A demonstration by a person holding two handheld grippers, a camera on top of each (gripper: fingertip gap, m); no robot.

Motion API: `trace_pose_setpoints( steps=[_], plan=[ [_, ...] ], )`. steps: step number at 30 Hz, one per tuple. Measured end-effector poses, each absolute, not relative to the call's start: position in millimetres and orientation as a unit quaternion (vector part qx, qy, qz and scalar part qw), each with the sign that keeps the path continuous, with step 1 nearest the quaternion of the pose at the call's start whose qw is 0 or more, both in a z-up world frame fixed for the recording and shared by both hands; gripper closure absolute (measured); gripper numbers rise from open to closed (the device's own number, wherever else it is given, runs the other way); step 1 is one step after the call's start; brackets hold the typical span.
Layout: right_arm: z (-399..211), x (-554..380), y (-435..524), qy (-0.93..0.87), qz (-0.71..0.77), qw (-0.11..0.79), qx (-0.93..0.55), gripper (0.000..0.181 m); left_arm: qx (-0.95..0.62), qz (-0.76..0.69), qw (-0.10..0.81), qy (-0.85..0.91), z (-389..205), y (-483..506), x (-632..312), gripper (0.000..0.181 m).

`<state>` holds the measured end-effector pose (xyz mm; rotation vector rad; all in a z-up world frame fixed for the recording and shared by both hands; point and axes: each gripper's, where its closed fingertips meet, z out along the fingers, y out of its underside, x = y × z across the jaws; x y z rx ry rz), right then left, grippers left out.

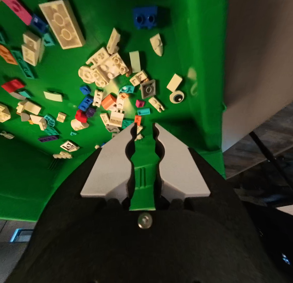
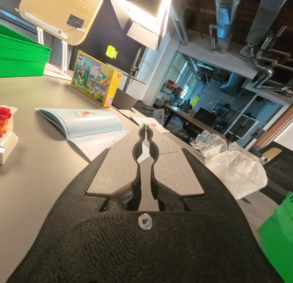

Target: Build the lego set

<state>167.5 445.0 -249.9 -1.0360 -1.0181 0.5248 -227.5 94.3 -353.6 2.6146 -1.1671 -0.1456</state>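
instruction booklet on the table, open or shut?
Open. The instruction booklet lies spread on the table, pages facing up and arching from the centre fold, just beyond the right gripper.

Workshop room behind a grey table

A bright panel lamp [image 2: 141,13] glared at the far side; silver ducts [image 2: 225,18] ran under a dark ceiling, windows [image 2: 152,65] lined the far wall, and dark plank floor [image 1: 256,151] lay right.

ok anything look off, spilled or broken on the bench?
Nothing broken. Loose bricks lie scattered inside the green tray, which looks deliberate. Crumpled plastic bags sit near the table's right edge. The instruction booklet lies open, pages bowed. Right gripper pinches something tiny and green.
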Motion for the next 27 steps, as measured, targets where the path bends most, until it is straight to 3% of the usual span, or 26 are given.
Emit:
trace_pose_setpoints(
  steps=[8, 11, 16, 18, 23, 27],
  plan=[
    [-254.3, 162.5, 442.7, -0.479, 0.216, 0.714, -0.462, 0.181, 0.897, -0.056, 0.125, -0.421, -365.8, 99.0, -236.6, 0.162],
    [-255.5, 160.7, 441.5, -0.485, 0.211, 0.713, -0.459, 0.181, 0.892, -0.057, 0.131, -0.428, -368.8, 98.1, -236.3, 0.174],
    [-255.3, 159.9, 440.7, -0.487, 0.211, 0.713, -0.457, 0.181, 0.892, -0.088, 0.103, -0.431, -363.1, 109.4, -236.8, 0.174],
    [-254.4, 159.7, 439.8, -0.487, 0.213, 0.714, -0.456, 0.181, 0.899, -0.114, 0.012, -0.423, -344.9, 134.5, -225.8, 0.174],
    [-244.5, 156.0, 427.6, -0.493, 0.231, 0.719, -0.433, 0.178, 0.835, -0.124, -0.374, -0.385, -237.1, 202.9, -129.6, 0.174],
    [-226.1, 139.9, 365.5, -0.558, 0.323, 0.682, -0.344, 0.161, 0.745, 0.037, -0.566, -0.351, -179.3, 211.2, -24.0, 0.174]
  ],
)
